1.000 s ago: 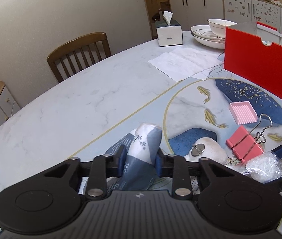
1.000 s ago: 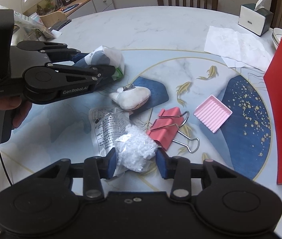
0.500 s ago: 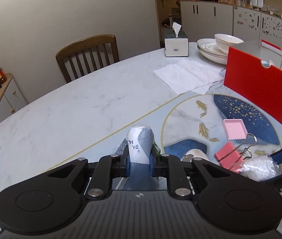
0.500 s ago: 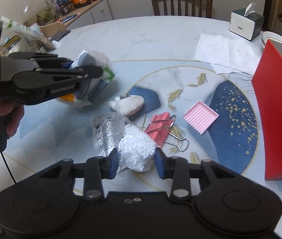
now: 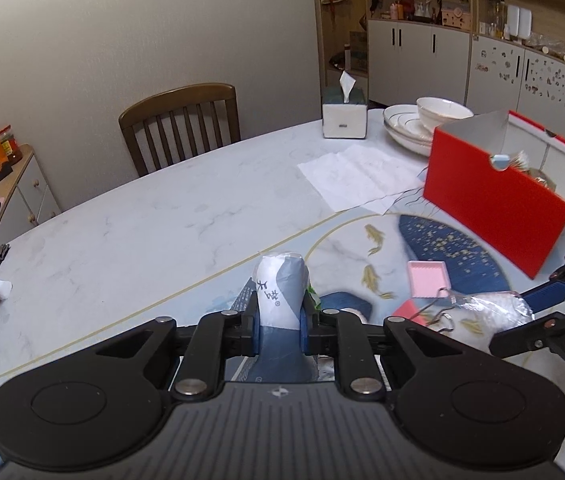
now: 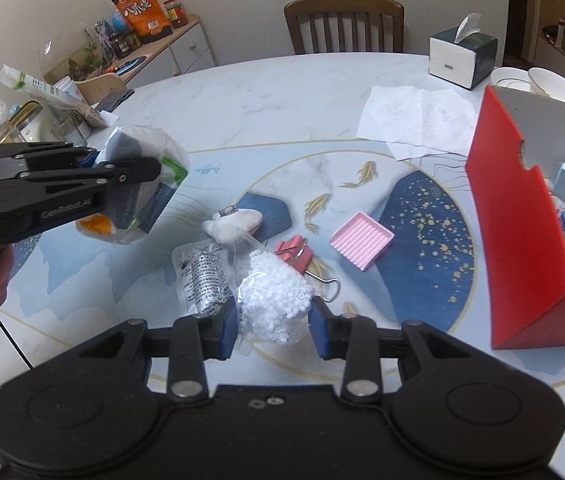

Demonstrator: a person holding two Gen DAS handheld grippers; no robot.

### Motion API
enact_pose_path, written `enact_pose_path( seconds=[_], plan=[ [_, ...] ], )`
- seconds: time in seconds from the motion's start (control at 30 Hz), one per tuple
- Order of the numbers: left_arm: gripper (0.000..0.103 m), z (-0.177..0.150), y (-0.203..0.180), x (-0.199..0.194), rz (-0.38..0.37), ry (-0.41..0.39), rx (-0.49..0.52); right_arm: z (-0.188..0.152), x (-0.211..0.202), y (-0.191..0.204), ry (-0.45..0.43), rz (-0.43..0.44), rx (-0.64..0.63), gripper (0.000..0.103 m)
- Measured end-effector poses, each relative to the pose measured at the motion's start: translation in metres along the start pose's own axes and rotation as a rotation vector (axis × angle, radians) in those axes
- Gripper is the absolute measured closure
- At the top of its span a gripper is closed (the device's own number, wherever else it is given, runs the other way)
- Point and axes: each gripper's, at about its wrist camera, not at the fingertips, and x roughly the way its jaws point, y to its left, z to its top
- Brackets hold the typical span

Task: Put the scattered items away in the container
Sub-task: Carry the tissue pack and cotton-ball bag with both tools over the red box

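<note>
Right gripper point(image 6: 273, 322) jaws clamp one bag of white beads point(image 6: 274, 300), lifted off the desk point(image 6: 282, 108). Only this view shows one printed sachet point(image 6: 202, 276) lying beneath. Left gripper point(image 5: 279, 330) jaws clamp one tissue pack point(image 5: 280, 292). Beyond: one binder clip point(image 6: 296, 254), one pink tray point(image 6: 362, 245), one red box point(image 5: 494, 204).

A home dining room: a round marble dining table point(image 5: 130, 240) with a wooden chair point(image 5: 180, 126) behind it, a tissue box point(image 5: 344, 114) and stacked porcelain bowls point(image 5: 422, 120) on it, white storage cabinets point(image 5: 414, 56) beyond the table, snack bags point(image 6: 142, 8) on a sideboard left of the table
</note>
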Motion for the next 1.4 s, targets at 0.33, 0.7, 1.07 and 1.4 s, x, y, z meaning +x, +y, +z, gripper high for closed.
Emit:
enact_pose_path(
  seconds=[0.33, 0.7, 1.07, 1.4],
  plan=[
    [0.087, 0.015, -0.036, -0.021, -0.042, -0.012, -0.006, -0.001, -0.03, -0.024, -0.028, -0.022, 0.006, 0.068],
    [0.087, 0.039, -0.091, -0.031, -0.11, -0.02, -0.002, -0.002, -0.064, -0.066, -0.068, -0.025, 0.01, 0.068],
    [0.087, 0.071, -0.152, -0.022, -0.19, -0.05, 0.025, 0.001, -0.095, -0.125, -0.116, -0.056, 0.039, 0.068],
    [0.087, 0.111, -0.21, -0.003, -0.24, -0.091, 0.067, 0.011, -0.118, -0.189, -0.168, -0.111, 0.062, 0.069]
  ],
)
